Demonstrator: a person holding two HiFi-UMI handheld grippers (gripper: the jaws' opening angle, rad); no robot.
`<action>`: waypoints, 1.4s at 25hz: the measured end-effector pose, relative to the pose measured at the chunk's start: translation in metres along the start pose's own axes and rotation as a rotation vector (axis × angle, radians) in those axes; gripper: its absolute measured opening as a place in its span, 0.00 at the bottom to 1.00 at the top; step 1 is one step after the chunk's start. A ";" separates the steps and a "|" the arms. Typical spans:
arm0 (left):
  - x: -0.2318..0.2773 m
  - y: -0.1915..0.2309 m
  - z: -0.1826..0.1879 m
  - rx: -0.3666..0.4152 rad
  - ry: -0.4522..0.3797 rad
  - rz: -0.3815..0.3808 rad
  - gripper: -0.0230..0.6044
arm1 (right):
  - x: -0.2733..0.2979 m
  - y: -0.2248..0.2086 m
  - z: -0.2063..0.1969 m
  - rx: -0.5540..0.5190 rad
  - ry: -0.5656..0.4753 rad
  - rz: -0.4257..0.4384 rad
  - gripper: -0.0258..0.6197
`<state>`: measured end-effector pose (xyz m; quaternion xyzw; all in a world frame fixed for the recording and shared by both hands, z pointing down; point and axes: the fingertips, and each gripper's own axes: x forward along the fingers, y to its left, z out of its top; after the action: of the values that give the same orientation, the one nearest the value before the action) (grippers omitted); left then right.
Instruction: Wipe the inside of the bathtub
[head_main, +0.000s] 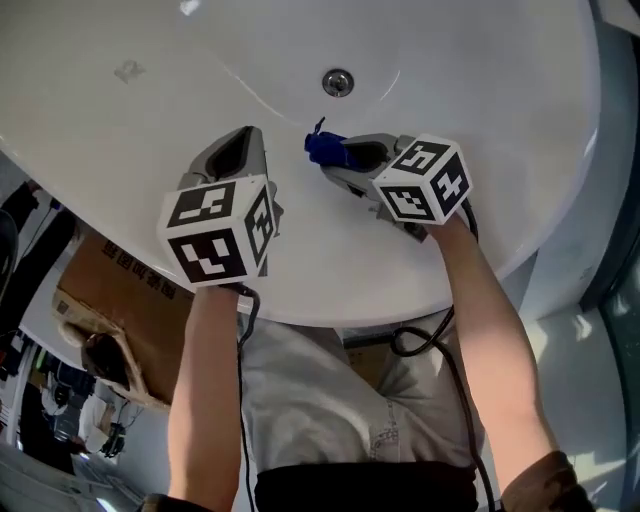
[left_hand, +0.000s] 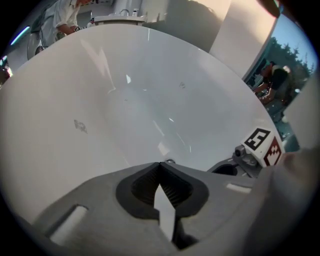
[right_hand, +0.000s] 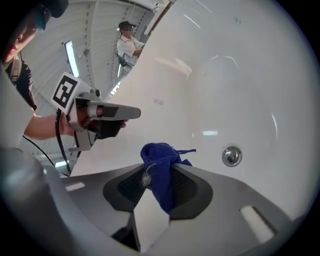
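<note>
The white bathtub (head_main: 150, 110) curves below me, its chrome drain (head_main: 338, 82) at the far side. My right gripper (head_main: 322, 150) is shut on a small blue cloth (head_main: 322, 147), which bunches out past the jaw tips over the tub's inner wall, short of the drain (right_hand: 231, 156). In the right gripper view the blue cloth (right_hand: 161, 170) is pinched between the ribbed pads. My left gripper (head_main: 252, 135) hovers just left of it above the tub rim, shut with its tips meeting and nothing held (left_hand: 161, 165).
A cardboard box (head_main: 130, 300) sits on the floor under the tub rim at the left. A cable (head_main: 425, 345) loops from the right gripper. People stand beyond the tub (right_hand: 129, 42). A window (left_hand: 282, 75) lies to the right.
</note>
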<state>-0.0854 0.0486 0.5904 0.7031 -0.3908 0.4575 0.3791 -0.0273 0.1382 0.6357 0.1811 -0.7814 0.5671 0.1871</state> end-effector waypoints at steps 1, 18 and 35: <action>0.004 0.003 -0.004 -0.009 -0.001 0.006 0.04 | 0.006 -0.010 -0.002 -0.029 0.031 -0.017 0.23; 0.041 0.029 -0.025 -0.250 -0.024 -0.057 0.04 | 0.091 -0.107 -0.043 -0.149 0.406 -0.144 0.24; 0.041 0.021 -0.043 -0.213 0.028 -0.046 0.04 | 0.098 -0.100 -0.083 -0.103 0.497 -0.023 0.24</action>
<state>-0.1076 0.0702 0.6452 0.6612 -0.4155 0.4141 0.4676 -0.0557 0.1811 0.7904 0.0351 -0.7371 0.5514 0.3891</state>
